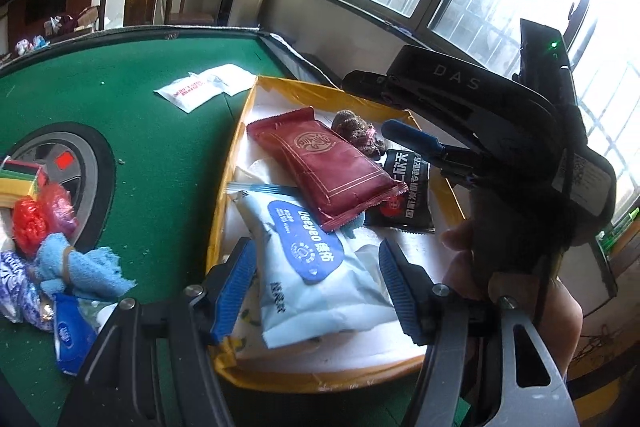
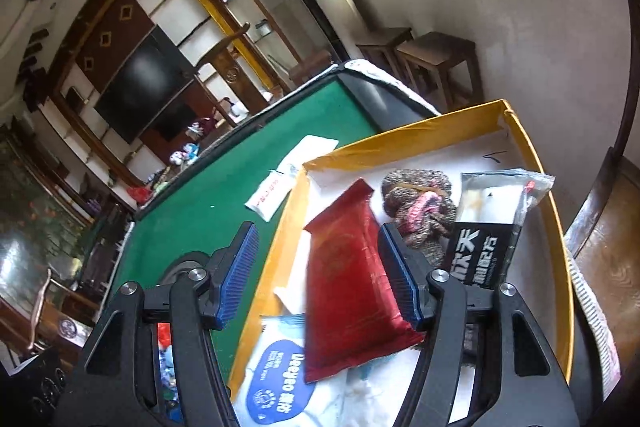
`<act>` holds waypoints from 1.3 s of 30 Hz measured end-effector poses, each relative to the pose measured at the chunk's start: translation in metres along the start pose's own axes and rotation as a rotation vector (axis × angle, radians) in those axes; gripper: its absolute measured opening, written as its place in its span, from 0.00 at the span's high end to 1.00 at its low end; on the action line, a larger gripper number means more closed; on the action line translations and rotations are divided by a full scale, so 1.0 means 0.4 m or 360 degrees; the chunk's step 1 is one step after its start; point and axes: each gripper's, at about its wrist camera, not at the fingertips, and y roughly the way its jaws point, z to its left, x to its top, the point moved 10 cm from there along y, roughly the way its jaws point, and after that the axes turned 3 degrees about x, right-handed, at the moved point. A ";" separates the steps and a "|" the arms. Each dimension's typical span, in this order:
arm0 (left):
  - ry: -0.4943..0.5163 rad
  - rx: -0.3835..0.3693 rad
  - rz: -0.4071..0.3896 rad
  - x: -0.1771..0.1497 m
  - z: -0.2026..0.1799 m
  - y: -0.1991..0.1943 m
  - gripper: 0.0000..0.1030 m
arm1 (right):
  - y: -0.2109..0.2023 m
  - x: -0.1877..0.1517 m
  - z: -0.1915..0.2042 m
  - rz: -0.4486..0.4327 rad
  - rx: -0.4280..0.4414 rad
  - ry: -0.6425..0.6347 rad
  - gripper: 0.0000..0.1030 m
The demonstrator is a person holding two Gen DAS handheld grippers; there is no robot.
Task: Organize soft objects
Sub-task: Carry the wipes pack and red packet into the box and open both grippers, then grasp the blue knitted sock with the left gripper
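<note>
My left tongs (image 1: pixel 318 283) stand open over the white-and-blue wipes pack (image 1: pixel 308 267), gripping nothing. My right tongs (image 2: pixel 318 275) are also apart, empty; the red packet (image 2: pixel 348 291) lies between them in the yellow box (image 2: pixel 400 139), whether touching the right pad I cannot tell. Left view alone shows the blue cloth (image 1: pixel 80 267) and red bag (image 1: pixel 30 223) on the desk (image 1: pixel 160 155), partly cut off. The knitted bundle (image 2: pixel 420 203) shows more clearly in the right view.

Green table (image 1: pixel 160 155) carries yellow box (image 1: pixel 230 179), white sachets (image 1: pixel 204 87), blue cloth (image 1: pixel 84 267)
</note>
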 end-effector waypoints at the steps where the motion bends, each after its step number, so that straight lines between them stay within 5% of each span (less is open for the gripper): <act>1: 0.0000 0.0001 -0.0008 -0.002 0.004 -0.010 0.37 | -0.002 0.000 0.007 -0.0006 0.0014 -0.0007 0.39; 12: -0.0120 0.0086 -0.0096 -0.001 0.149 -0.108 0.38 | -0.003 -0.016 0.050 -0.0001 0.0053 -0.0098 0.40; 18: -0.0209 0.0338 -0.0233 0.004 0.341 -0.221 0.36 | 0.002 -0.030 0.076 0.0012 0.0059 -0.0145 0.40; 25: -0.0532 0.0801 -0.0300 -0.007 0.683 -0.330 0.33 | 0.019 -0.056 0.109 0.0047 0.0055 -0.0227 0.40; 28: -0.0669 0.0813 -0.0229 -0.028 0.767 -0.314 0.33 | 0.021 -0.069 0.131 0.0065 0.0082 -0.0265 0.40; 34: -0.0647 0.0985 -0.0153 -0.032 0.833 -0.264 0.34 | 0.018 -0.115 0.210 0.0108 0.0175 -0.0380 0.40; 35: -0.0645 0.1006 -0.0155 -0.030 0.843 -0.256 0.38 | 0.019 -0.125 0.224 0.0123 0.0192 -0.0399 0.40; 36: -0.0647 0.0986 -0.0162 -0.029 0.850 -0.245 0.54 | 0.022 -0.139 0.241 0.0148 0.0217 -0.0426 0.40; 39: -0.0663 0.0960 -0.0130 -0.037 0.860 -0.231 0.59 | 0.035 -0.192 0.292 0.0262 0.0323 -0.0489 0.37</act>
